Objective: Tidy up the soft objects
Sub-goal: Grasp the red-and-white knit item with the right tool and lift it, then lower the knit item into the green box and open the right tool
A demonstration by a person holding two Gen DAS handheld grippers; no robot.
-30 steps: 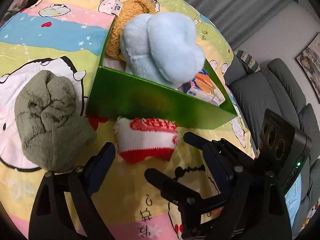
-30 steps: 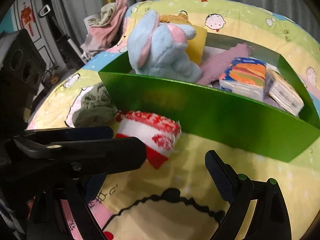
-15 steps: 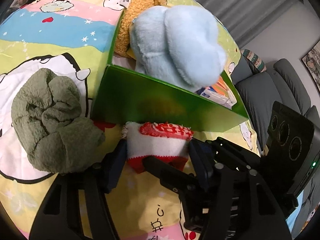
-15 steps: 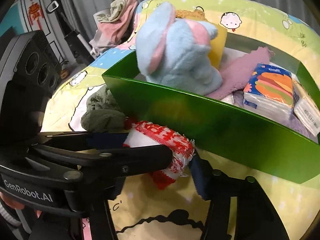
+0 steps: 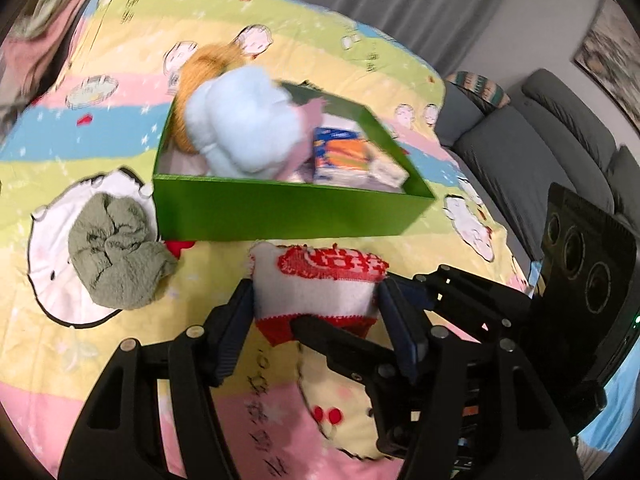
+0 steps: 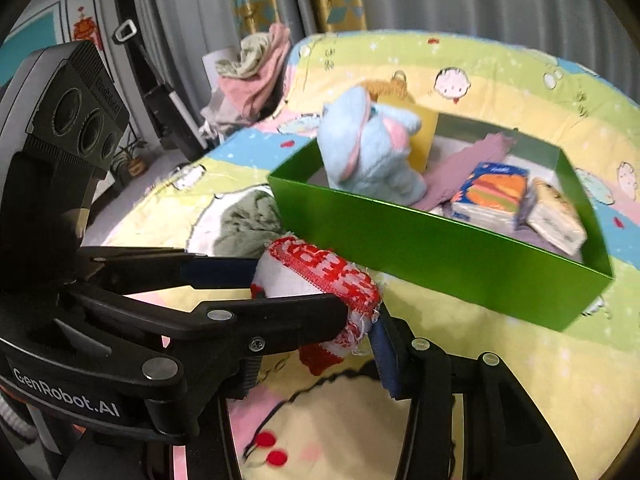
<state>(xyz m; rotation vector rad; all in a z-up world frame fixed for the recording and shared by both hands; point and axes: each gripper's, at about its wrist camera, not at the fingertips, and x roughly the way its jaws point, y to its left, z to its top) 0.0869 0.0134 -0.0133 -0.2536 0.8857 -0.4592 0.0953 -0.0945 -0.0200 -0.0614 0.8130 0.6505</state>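
A red-and-white knitted cloth is held up off the bed in front of the green box. My left gripper is shut on its two sides. My right gripper is shut on the same cloth from the right, its fingers crossing the left ones. The box holds a light blue plush, a brown plush, a purple cloth and tissue packs. A green towel lies on the bed left of the box.
The bed has a cartoon-print quilt. A grey sofa stands to the right. A pile of clothes and curtains are behind the bed.
Both grippers moved in on the red-and-white cloth, closed on it and lifted it off the quilt. The views have pulled back from the box.
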